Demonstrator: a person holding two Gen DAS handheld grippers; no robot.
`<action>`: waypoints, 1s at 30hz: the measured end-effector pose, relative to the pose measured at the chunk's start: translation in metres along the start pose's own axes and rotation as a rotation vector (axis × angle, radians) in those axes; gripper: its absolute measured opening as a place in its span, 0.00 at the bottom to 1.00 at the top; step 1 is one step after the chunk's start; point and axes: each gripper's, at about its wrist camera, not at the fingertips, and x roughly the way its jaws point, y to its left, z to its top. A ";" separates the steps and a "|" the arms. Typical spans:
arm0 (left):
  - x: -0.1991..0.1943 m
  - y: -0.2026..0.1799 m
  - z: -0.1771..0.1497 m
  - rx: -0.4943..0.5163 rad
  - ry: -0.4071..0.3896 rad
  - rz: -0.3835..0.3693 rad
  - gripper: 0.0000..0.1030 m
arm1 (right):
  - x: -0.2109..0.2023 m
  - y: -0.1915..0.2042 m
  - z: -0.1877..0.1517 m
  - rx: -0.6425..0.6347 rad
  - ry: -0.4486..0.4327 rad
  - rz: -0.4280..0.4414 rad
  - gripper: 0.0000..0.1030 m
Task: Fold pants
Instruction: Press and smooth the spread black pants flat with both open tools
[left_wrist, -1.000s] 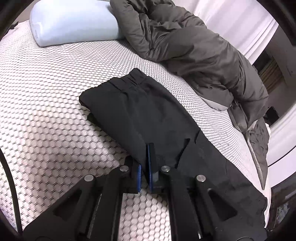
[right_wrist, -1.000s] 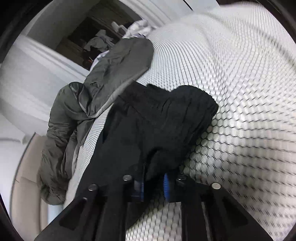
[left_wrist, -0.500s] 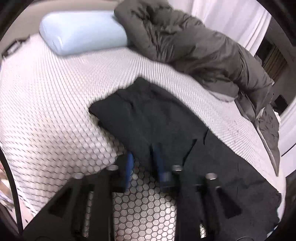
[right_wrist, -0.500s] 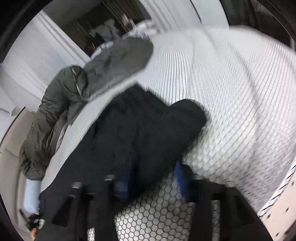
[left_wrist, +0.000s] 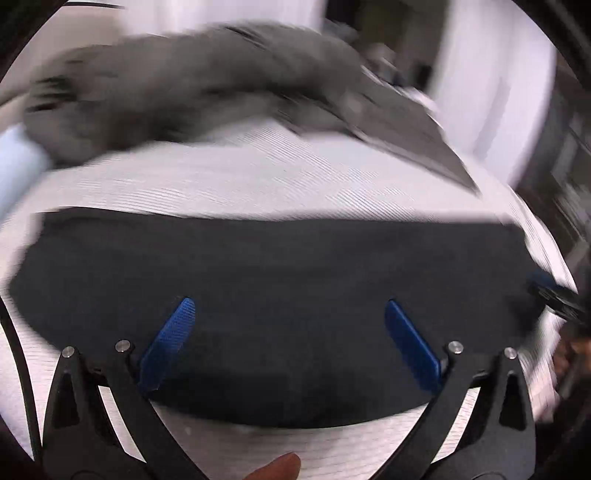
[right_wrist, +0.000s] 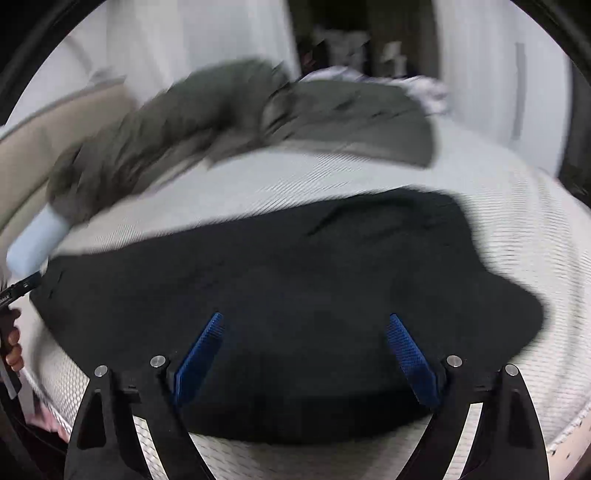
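Black fabric fills the lower half of both views: the pants (left_wrist: 273, 295) lie flat on the bed (left_wrist: 258, 177) as one long band, straight ahead of and just under my left tongs (left_wrist: 286, 317). Same from the right tongs (right_wrist: 304, 332), where the pants (right_wrist: 295, 295) spread below the blue pads. Both sets of tongs are opening, jaws already wide apart, nothing pinched; cloth shows in the gap but lies on the mattress, not gripped.

Progress, my read: lengthwise fold looks done, one leg on the other, since the band reads as a single width. Crosswise folds not yet done; the band is at full length. Heavy motion blur, so I can't confirm the layers.

View differences: left wrist shows the band's far edge running straight across, and the right tongs' dark tip at the far right edge. A fingertip (left_wrist: 277, 467) pokes in at the bottom. Right wrist shows the lumpier, rounded end of the pants to the right of the tongs, with a bulge and a crease, which end I can't tell. It also shows a hand (right_wrist: 13, 339) on a handle at the left edge, plus a beige headboard (right_wrist: 55, 122). Grey duvet (right_wrist: 240, 110) and pale blue pillow (right_wrist: 35, 240) sit beyond the pants, well apart.
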 end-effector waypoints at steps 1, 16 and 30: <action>0.012 -0.017 -0.004 0.024 0.031 -0.031 0.99 | 0.013 0.021 0.001 -0.042 0.024 0.036 0.88; 0.063 -0.091 -0.044 0.246 0.150 0.014 0.99 | 0.055 0.005 -0.023 -0.273 0.101 -0.351 0.91; 0.058 -0.119 -0.037 0.412 0.053 0.174 0.99 | 0.045 0.042 -0.004 -0.287 -0.003 -0.114 0.91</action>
